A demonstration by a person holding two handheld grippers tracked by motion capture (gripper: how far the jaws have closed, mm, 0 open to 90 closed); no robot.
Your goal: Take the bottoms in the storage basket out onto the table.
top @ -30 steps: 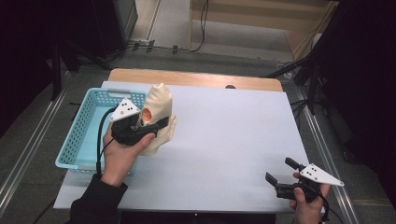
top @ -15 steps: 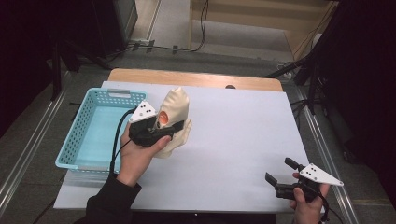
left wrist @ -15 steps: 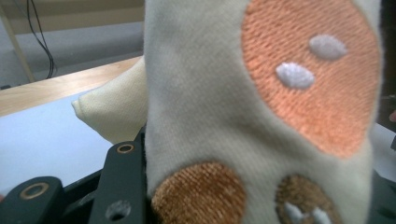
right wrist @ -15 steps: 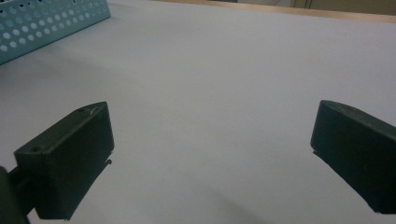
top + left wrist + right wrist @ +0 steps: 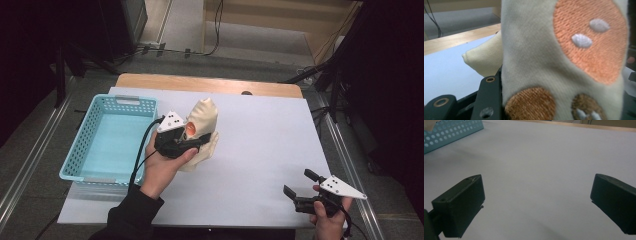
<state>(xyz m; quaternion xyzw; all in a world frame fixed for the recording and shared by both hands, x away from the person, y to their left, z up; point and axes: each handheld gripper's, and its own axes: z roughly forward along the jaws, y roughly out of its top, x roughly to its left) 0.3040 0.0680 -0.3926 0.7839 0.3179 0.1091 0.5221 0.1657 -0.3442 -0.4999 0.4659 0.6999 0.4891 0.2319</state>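
A cream plush toy (image 5: 204,117) with orange and brown embroidered patches stands upright just right of the basket, and my left gripper (image 5: 192,143) is shut on its middle. In the left gripper view the plush toy (image 5: 564,50) sits right against the lens, with one black jaw pressed to its left side. I cannot tell whether its lower end touches the white sheet. My right gripper (image 5: 299,183) rests low at the table's front right corner, open, with nothing between its fingers. The right gripper (image 5: 536,202) looks across bare white sheet.
A light blue plastic basket (image 5: 80,150) stands at the table's left, and its perforated wall (image 5: 449,132) shows at the top left of the right gripper view. The white sheet (image 5: 260,150) covers the table, with a wooden edge (image 5: 210,85) at the back. Dark floor and cables surround it.
My left hand has carried the plush toy rightward, from over the basket's right rim to above the white sheet, and a little lower. The right gripper has stayed put.
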